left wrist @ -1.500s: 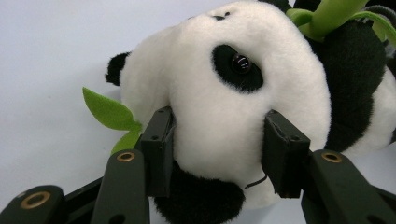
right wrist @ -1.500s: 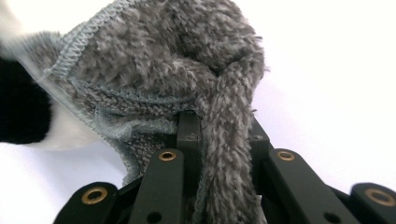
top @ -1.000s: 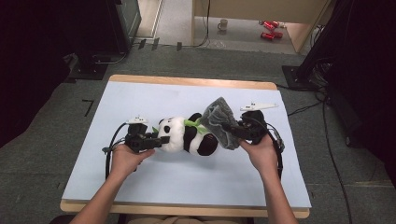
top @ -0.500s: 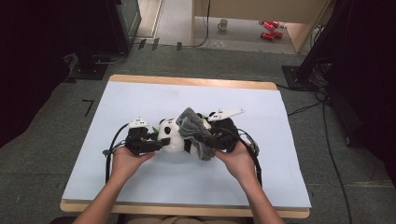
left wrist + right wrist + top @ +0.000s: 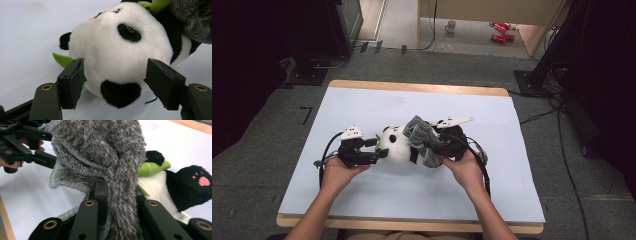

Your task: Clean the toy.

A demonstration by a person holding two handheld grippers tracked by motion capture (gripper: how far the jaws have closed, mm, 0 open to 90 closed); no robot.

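Pale blue table (image 5: pixel 362 105), mug (image 5: pixel 451 25), red cans (image 5: pixel 499 31) on floor

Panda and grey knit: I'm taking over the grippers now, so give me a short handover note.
Left gripper: jaws have just been opening; they flank the panda head, pads apparently off it.
Right gripper: shut on the grey knit, held over the panda's body.
Panda lies on its side mid-table, head toward the left gripper.
Done: knit picked up and brought onto the panda.
Left, as it looks: pull the knit over the panda; how far it is on, I cannot tell.
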